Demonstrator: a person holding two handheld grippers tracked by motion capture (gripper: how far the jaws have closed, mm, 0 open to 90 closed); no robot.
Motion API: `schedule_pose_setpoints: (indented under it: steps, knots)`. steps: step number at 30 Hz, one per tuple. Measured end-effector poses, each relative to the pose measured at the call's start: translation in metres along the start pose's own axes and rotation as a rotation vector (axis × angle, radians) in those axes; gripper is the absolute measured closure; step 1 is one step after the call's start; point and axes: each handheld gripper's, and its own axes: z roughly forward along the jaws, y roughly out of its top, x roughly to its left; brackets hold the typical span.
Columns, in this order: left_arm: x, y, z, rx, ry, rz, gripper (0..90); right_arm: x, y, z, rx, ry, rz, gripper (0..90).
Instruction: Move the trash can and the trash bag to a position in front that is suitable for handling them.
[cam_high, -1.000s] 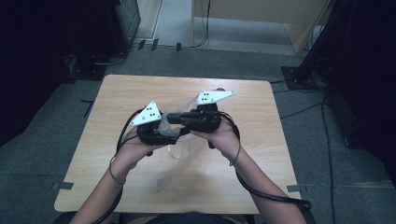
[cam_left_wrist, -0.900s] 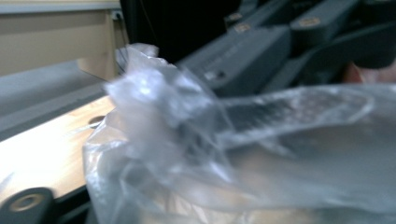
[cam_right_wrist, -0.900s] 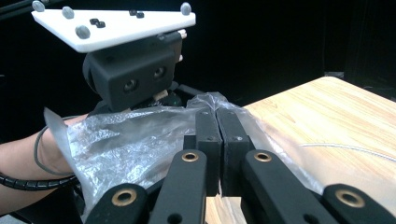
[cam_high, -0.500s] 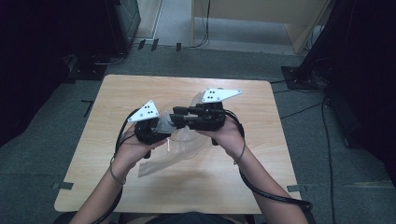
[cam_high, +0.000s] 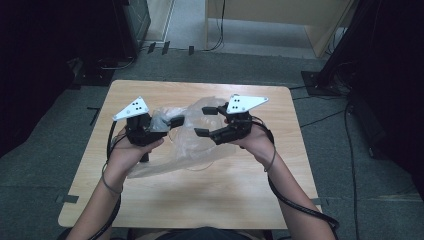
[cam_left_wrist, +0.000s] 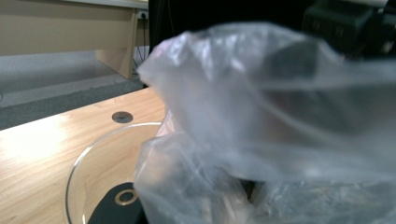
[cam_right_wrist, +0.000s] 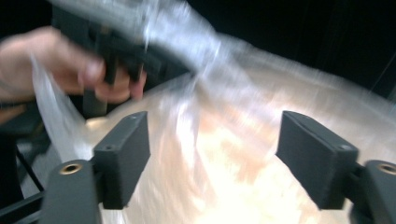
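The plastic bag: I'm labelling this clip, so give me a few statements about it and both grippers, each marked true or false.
1. The right gripper is open. True.
2. The plastic bag is opaque black. False: it is clear.
3. The left gripper is shut on the bag. True: film bunches around it.
4. The right gripper clamps the bag. False: in the right gripper view nothing sits between its parted fingers.
5. The wooden table carries a stack of plates. False: only the bag lies there.

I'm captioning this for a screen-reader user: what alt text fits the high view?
A person at a wooden table holds a clear plastic bag between two handheld grippers. The left gripper is shut on the bag; the right gripper is open beside it.
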Motion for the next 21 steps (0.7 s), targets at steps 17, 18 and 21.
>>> schedule_pose_setpoints:
  steps: [17,18,21]
  knots:
    - [-0.008,0.002,0.003,-0.042,-0.014,0.024,68.8,0.006,-0.019,0.029,0.136,-0.020,0.007,83.8]
    - [-0.008,0.002,0.003,-0.042,-0.014,0.024,66.0,0.006,-0.019,0.029,0.136,-0.020,0.007,83.8]
    - [-0.003,0.002,-0.002,-0.067,0.024,0.039,56.9,-0.002,-0.019,0.022,0.094,-0.059,0.067,87.5]
